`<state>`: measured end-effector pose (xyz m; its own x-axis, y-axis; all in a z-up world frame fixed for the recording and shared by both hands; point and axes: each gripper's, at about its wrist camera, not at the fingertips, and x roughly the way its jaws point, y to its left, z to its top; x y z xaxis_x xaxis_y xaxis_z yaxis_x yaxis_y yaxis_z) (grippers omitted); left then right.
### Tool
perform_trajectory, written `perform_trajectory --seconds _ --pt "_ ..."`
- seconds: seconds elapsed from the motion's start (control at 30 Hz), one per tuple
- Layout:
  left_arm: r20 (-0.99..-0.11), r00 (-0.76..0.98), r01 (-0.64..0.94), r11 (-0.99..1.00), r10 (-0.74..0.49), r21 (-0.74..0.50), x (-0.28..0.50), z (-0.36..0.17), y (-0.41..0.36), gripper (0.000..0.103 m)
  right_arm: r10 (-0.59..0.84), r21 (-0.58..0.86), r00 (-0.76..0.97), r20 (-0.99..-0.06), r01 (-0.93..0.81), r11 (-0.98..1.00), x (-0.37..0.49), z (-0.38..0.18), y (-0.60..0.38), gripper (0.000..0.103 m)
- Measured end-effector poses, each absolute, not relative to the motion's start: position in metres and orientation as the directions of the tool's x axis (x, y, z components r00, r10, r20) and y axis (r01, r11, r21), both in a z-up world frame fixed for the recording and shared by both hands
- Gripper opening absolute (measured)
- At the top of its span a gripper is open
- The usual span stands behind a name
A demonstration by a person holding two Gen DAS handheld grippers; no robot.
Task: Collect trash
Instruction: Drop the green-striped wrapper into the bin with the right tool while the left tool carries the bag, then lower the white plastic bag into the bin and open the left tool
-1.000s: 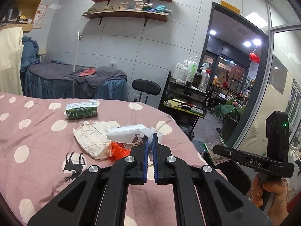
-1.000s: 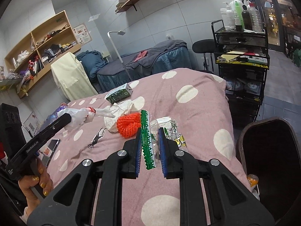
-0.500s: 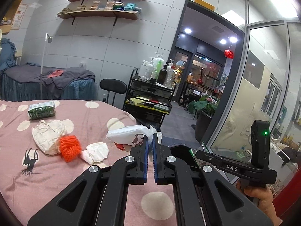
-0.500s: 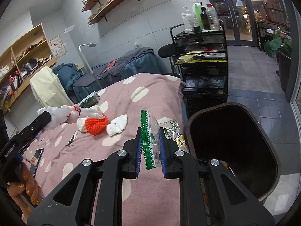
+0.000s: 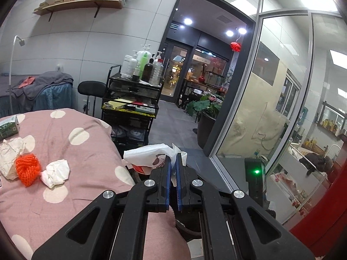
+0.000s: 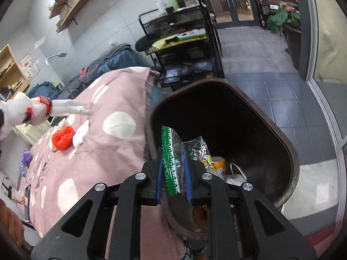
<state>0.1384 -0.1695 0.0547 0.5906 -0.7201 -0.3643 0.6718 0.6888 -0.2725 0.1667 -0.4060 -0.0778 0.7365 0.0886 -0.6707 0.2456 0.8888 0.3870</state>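
My left gripper (image 5: 172,162) is shut on a white plastic bag (image 5: 149,155) with red print, held past the bed's right edge; the same bag (image 6: 26,110) shows at the left of the right wrist view. My right gripper (image 6: 172,158) is shut on a clear wrapper with a green zigzag strip (image 6: 168,151), hanging over the open dark trash bin (image 6: 288,151). Inside the bin lie a yellow-printed wrapper (image 6: 211,162) and other scraps. On the pink dotted bedspread (image 5: 71,151) remain an orange net (image 5: 27,169), a crumpled white paper (image 5: 57,171), a beige paper (image 5: 9,153) and a green pack (image 5: 7,126).
A black trolley (image 5: 132,106) with bottles stands beyond the bed's end, a black stool (image 5: 91,88) beside it. A glass partition (image 5: 271,108) and doorway lie to the right. A phone (image 6: 27,201) and small purple items (image 6: 26,157) lie on the bed near a hand (image 6: 10,225).
Both grippers swung right, off the bed, each keeping its trash. The right one dropped and tilted down until the wrapper hangs over the bin. The bed's litter slid to the left of view.
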Motion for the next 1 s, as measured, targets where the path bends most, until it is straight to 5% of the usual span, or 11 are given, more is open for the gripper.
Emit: perform_trajectory --seconds 0.17,0.23,0.27,0.3,1.0 --pt "-0.392 0.541 0.707 0.655 -0.744 -0.266 0.137 0.049 -0.195 0.005 0.091 0.396 0.702 -0.706 0.285 0.873 0.173 -0.1 -0.417 0.021" --pt "-0.408 0.517 0.719 0.64 -0.753 -0.271 0.138 0.044 -0.205 0.005 0.077 0.382 0.686 -0.723 0.304 0.873 0.174 -0.108 -0.419 0.036" --pt "-0.418 0.503 0.723 0.633 -0.757 -0.276 0.139 0.041 -0.21 0.005 0.066 0.378 0.685 -0.726 0.316 0.87 0.173 -0.111 -0.42 0.059" --pt "-0.431 0.483 0.728 0.623 -0.762 -0.287 0.141 0.037 -0.216 0.005 0.059 0.38 0.689 -0.722 0.325 0.866 0.171 -0.112 -0.421 0.069" --pt "-0.588 0.294 0.78 0.544 -0.754 -0.308 0.16 -0.009 -0.301 0.005 -0.121 0.244 0.692 -0.711 0.405 0.881 0.118 -0.097 -0.438 0.07"
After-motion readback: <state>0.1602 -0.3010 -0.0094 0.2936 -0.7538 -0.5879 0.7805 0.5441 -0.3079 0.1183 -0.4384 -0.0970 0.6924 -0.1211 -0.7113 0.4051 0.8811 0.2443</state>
